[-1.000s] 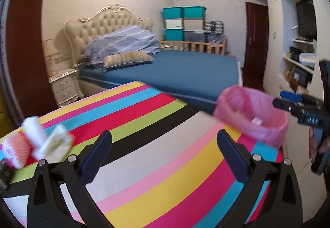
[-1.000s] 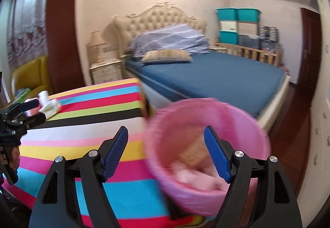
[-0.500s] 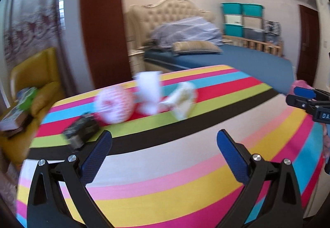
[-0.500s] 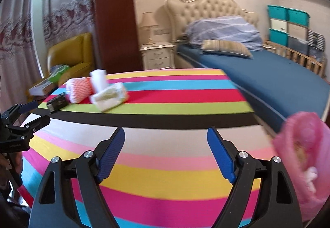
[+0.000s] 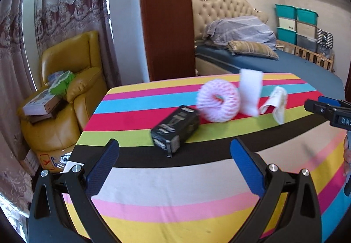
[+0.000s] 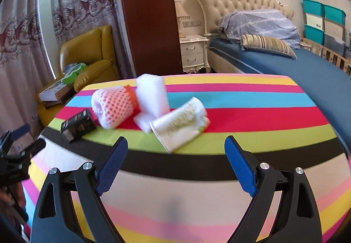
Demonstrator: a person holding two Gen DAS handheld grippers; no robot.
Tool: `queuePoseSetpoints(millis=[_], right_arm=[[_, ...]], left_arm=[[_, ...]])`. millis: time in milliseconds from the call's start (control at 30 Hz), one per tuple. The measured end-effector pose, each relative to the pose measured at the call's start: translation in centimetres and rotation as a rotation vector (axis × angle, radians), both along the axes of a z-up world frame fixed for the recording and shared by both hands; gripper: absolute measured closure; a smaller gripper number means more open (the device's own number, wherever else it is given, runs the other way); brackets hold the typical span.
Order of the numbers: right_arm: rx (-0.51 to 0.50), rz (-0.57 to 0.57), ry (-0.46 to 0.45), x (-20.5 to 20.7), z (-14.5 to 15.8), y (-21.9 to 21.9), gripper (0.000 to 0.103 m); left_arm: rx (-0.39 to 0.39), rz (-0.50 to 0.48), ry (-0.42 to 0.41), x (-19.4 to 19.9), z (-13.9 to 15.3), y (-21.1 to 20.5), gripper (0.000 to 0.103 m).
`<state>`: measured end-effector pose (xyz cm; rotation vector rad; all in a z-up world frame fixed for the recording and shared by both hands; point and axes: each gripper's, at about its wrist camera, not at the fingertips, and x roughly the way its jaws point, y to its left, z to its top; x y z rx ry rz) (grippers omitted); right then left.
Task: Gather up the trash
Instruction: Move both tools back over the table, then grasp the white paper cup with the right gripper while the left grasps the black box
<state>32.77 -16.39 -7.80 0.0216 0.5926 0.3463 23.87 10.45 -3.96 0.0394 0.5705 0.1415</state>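
Observation:
Trash lies on the striped table [image 5: 175, 179]: a black box [image 5: 175, 128], a pink-white foam fruit net [image 5: 217, 100], a white foam piece [image 5: 250, 91] and a crumpled paper cup [image 5: 276, 104]. In the right wrist view the box [image 6: 76, 124], net [image 6: 114, 107], foam piece [image 6: 151, 98] and cup [image 6: 182, 126] lie just ahead. My left gripper [image 5: 174, 166] is open and empty, just short of the box. My right gripper [image 6: 175, 161] is open and empty, just short of the cup. The pink bin is out of view.
A yellow armchair [image 5: 72, 89] with boxes stands left of the table. A bed [image 6: 307, 67] and nightstand [image 6: 193, 52] are behind. The right gripper shows at the left view's right edge [image 5: 329, 111]; the left gripper shows at the right view's left edge [image 6: 15, 161].
Both grippers have swung left, away from the pink bin, and now face the trash pile. The bin has left both views. Both stay open.

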Motion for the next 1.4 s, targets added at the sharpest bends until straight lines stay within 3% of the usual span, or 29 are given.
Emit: queuePoseSetpoints(millis=[200, 467, 667, 900, 1067, 1233, 1400], right_arm=[[0.001, -0.073, 0.053, 4.4, -0.8, 3.0, 0.018], [-0.101, -0.176, 0.128, 9.5, -2.5, 5.0, 0.019], [-0.168, -0.156, 0.145, 8.8, -2.9, 3.2, 0.019], [-0.112, -0.145, 0.153, 6.9, -3.0, -1.1, 0.032], [-0.118, -0.062, 0.146, 7.4, -3.4, 0.1, 0.039], [-0.139, -0.026, 0.151, 7.6, -3.7, 1.1, 0.056], [-0.124, -0.027, 0.152, 7.4, -3.7, 0.7, 0.060]], left_arm=[[-0.034, -0.001, 0.061, 2.4, -0.9, 1.8, 0.005], [-0.041, 0.013, 0.109, 5.2, -2.1, 2.6, 0.005], [-0.024, 0.006, 0.138, 7.0, -2.7, 2.3, 0.005], [-0.033, -0.009, 0.159, 8.3, -3.0, 2.1, 0.005], [-0.059, -0.006, 0.172, 9.7, -2.9, 2.4, 0.005], [-0.090, 0.025, 0.178, 10.9, -3.3, 3.3, 0.006], [-0.084, 0.015, 0.201, 12.0, -3.7, 3.1, 0.018]])
